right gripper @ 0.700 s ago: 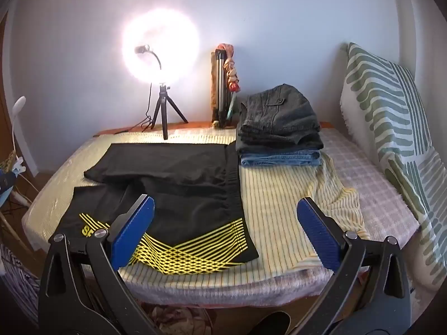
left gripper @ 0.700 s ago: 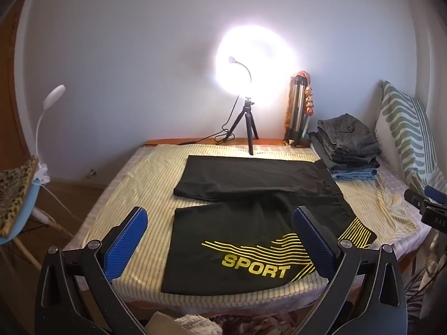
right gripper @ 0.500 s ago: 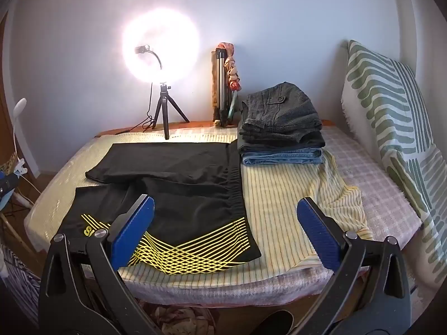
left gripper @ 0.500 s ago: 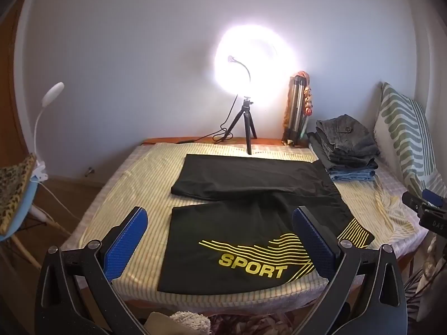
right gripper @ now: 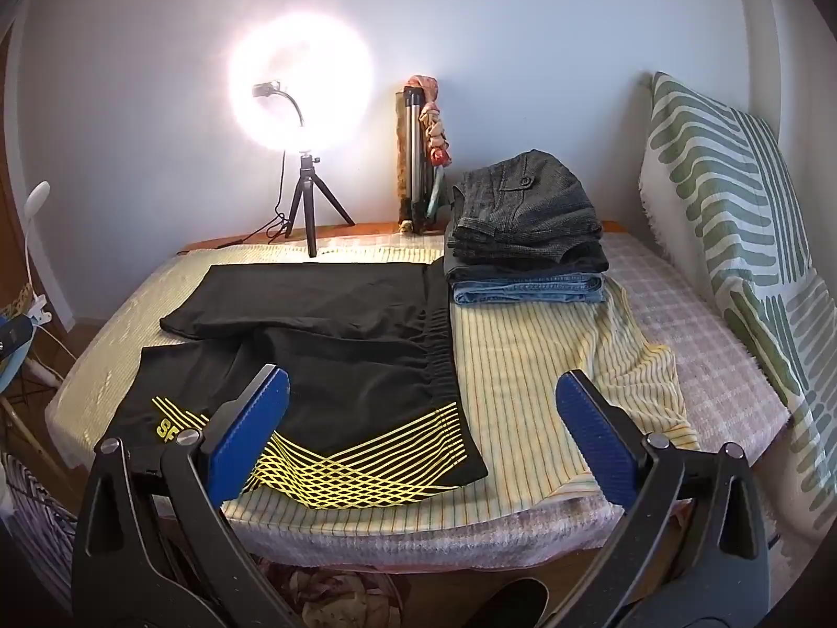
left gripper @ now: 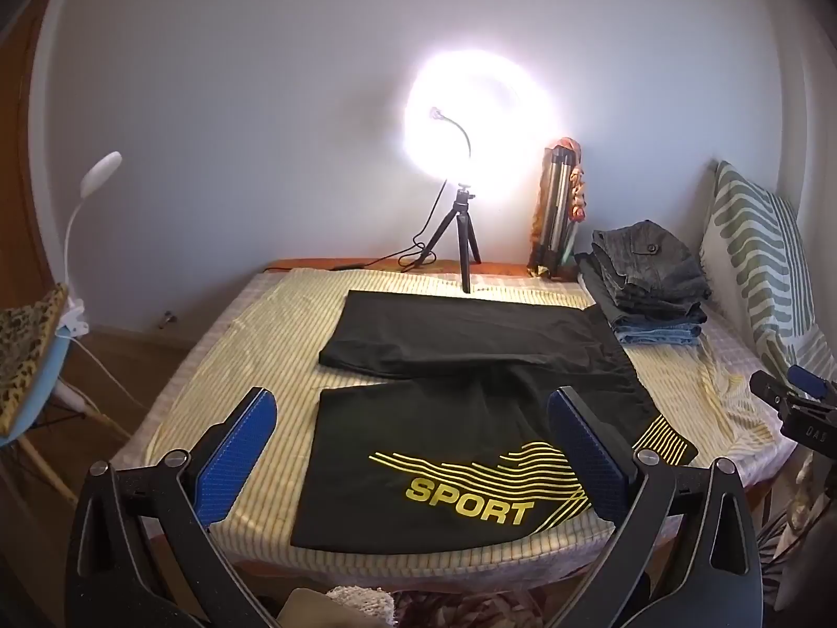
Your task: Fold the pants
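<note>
Black pants [left gripper: 460, 418] with yellow lines and the word SPORT lie spread flat on the striped bed [left gripper: 251, 345], legs to the left, waistband [right gripper: 442, 345] to the right. My left gripper [left gripper: 410, 418] hovers open before the bed's near edge, over the printed leg end, holding nothing. My right gripper [right gripper: 423, 397] is open too, above the near waistband corner [right gripper: 460, 450] and the bare cover beside it. The tip of the right gripper [left gripper: 795, 408] shows at the right edge of the left wrist view. Neither touches the cloth.
A stack of folded trousers [right gripper: 528, 230] sits at the back right. A lit ring light on a tripod [right gripper: 308, 193] and a folded tripod [right gripper: 418, 157] stand at the far edge by the wall. A green-patterned pillow [right gripper: 732, 199] leans at right; a chair with clip lamp [left gripper: 47, 324] stands left.
Both views have shifted slightly back and up from the bed. The pants lie unchanged and both grippers stay open.
</note>
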`<state>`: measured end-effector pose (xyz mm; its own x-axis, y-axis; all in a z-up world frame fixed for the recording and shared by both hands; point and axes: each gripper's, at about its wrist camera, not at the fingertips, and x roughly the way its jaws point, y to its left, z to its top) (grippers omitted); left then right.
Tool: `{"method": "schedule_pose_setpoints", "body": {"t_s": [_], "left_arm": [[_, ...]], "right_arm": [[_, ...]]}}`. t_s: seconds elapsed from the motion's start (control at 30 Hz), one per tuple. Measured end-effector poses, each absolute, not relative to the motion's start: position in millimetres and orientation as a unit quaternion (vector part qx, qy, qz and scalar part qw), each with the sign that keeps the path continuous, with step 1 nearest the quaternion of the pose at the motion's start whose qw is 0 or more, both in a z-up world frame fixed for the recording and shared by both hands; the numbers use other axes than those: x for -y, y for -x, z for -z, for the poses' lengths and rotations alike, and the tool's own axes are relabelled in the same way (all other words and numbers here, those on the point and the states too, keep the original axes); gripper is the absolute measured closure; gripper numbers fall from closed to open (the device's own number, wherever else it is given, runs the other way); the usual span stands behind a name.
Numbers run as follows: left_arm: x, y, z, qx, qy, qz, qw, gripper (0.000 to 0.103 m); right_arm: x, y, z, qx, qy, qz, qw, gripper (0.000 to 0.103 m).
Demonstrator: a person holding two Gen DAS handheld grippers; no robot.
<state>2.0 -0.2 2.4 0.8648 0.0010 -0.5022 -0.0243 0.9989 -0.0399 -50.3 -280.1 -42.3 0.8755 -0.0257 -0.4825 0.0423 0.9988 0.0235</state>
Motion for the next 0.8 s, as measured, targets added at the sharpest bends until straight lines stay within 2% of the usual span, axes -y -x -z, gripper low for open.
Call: {"method": "schedule_pose_setpoints", "body": {"t_s": [0.8], "left_arm": [[5.8, -3.5, -1.7, -0.262, 0.026, 0.001, 0.965, 0.0]], "right_arm": [[282.5, 47.9, 43.3, -0.255, -0.025, 0.011, 0.967, 0.0]]}}
